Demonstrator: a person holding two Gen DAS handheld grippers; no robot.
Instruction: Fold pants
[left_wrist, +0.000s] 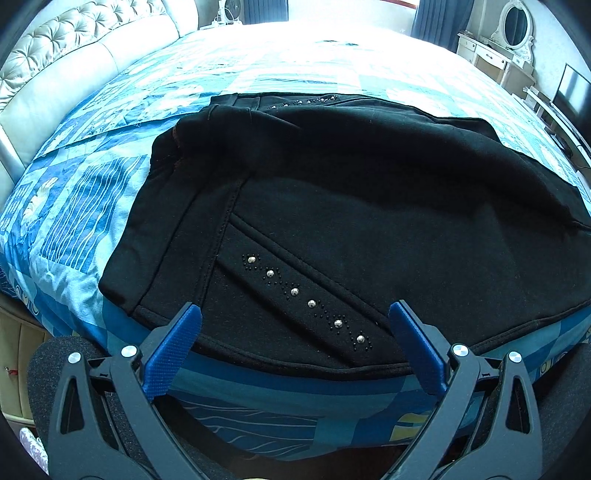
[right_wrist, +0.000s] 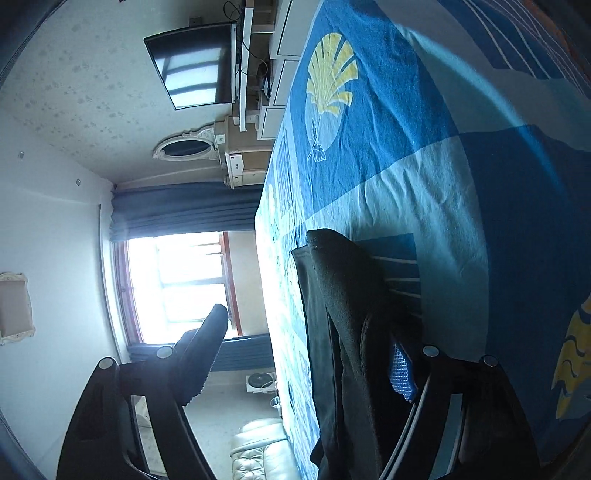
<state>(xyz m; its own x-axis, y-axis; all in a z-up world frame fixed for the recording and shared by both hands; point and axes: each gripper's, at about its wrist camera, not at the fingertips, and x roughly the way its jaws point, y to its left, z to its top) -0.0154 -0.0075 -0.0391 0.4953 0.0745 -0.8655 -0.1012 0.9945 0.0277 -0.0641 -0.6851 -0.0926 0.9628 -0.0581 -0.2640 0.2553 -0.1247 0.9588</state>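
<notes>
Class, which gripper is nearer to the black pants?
Right. The right gripper has the pants' edge between its jaws; the left gripper hovers open over the studded pocket end, not touching.

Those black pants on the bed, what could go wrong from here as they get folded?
1. The right gripper has one finger under the pants hem and one in the air; closing on only one layer could leave the fold uneven.
2. The left gripper hangs open at the bed's edge, holding nothing, so the studded pocket end could drag.
</notes>
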